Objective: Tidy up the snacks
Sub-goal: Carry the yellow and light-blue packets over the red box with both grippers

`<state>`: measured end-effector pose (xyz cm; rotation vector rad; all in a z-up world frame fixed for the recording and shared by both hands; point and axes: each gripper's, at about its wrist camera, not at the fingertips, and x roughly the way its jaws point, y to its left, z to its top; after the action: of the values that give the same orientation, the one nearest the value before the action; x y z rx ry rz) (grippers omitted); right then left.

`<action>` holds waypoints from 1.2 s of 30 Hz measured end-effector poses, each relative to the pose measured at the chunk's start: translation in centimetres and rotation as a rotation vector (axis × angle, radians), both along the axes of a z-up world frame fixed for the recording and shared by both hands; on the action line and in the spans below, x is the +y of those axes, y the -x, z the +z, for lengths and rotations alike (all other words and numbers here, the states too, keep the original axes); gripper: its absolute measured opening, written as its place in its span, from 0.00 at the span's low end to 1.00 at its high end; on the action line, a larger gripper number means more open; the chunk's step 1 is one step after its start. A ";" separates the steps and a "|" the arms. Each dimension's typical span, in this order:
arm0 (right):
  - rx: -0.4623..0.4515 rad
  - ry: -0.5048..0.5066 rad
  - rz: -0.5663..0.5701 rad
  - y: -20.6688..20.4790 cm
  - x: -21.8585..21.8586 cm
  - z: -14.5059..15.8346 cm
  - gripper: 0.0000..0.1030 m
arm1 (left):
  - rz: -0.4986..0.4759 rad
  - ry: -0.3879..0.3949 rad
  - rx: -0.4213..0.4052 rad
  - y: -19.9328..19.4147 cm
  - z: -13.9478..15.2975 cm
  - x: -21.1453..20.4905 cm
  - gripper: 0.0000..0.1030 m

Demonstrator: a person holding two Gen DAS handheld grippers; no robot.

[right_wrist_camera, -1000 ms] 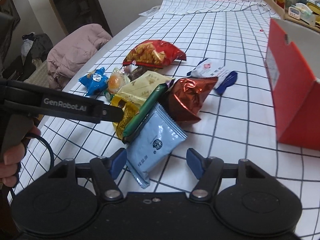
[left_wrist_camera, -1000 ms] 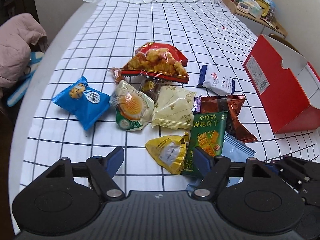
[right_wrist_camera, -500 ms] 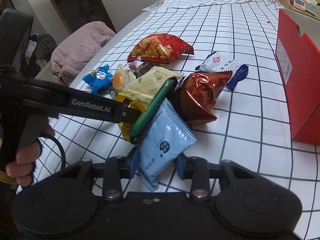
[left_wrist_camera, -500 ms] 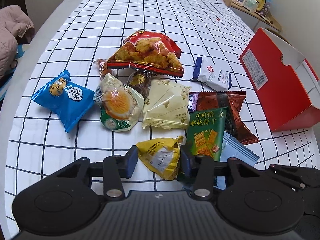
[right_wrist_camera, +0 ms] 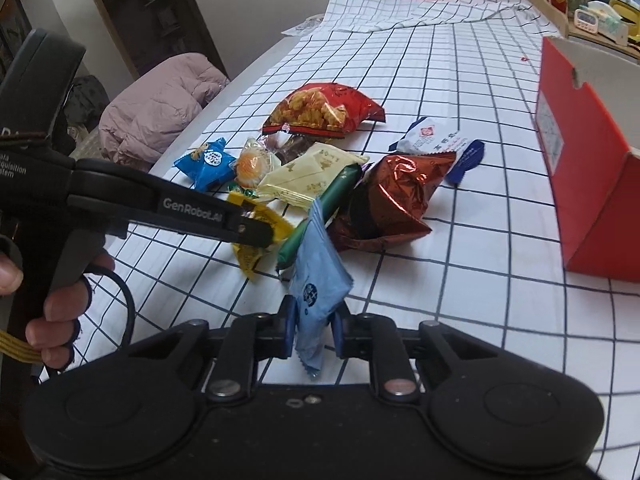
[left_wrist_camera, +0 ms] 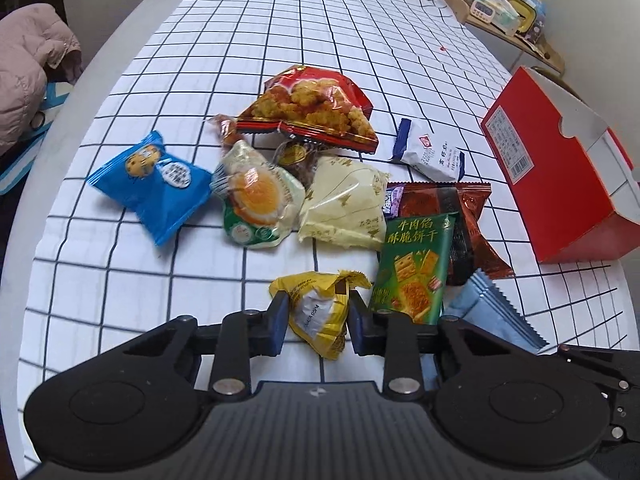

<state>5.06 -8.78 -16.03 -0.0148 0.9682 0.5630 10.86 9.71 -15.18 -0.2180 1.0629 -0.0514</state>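
Left gripper (left_wrist_camera: 318, 318) fingers, just closing, clamp the yellow packet (left_wrist_camera: 320, 312) on the checked bench (left_wrist_camera: 360, 40); right gripper (right_wrist_camera: 314, 330) fingers, likewise closing, pinch the light-blue packet (right_wrist_camera: 320, 280) beside the pile.

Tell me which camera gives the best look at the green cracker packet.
The left wrist view. There the green cracker packet lies face up, its printed front and cracker pictures fully readable, beside the yellow packet the left tool grips. The right wrist view shows it only edge-on, as a thin green strip half hidden behind the light blue packet.
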 end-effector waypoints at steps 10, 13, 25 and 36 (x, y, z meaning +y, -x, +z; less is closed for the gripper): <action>-0.034 0.015 -0.091 2.7 -1.2 2.5 0.16 | 0.004 0.003 -0.020 3.3 2.4 0.4 0.29; -0.054 0.016 -0.114 3.6 -1.6 3.7 0.16 | -0.011 0.012 -0.041 4.3 3.6 0.0 0.29; -0.139 -0.004 -0.208 5.0 -4.4 9.3 0.16 | -0.088 0.046 -0.129 5.7 9.4 -2.7 0.29; -0.210 -0.015 -0.265 2.8 -9.5 12.6 0.16 | -0.174 0.037 -0.194 3.8 12.9 -8.9 0.29</action>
<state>2.23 -18.30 -3.38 0.0660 0.7470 0.3171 7.06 0.81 -2.23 -0.1500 0.8854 -0.2450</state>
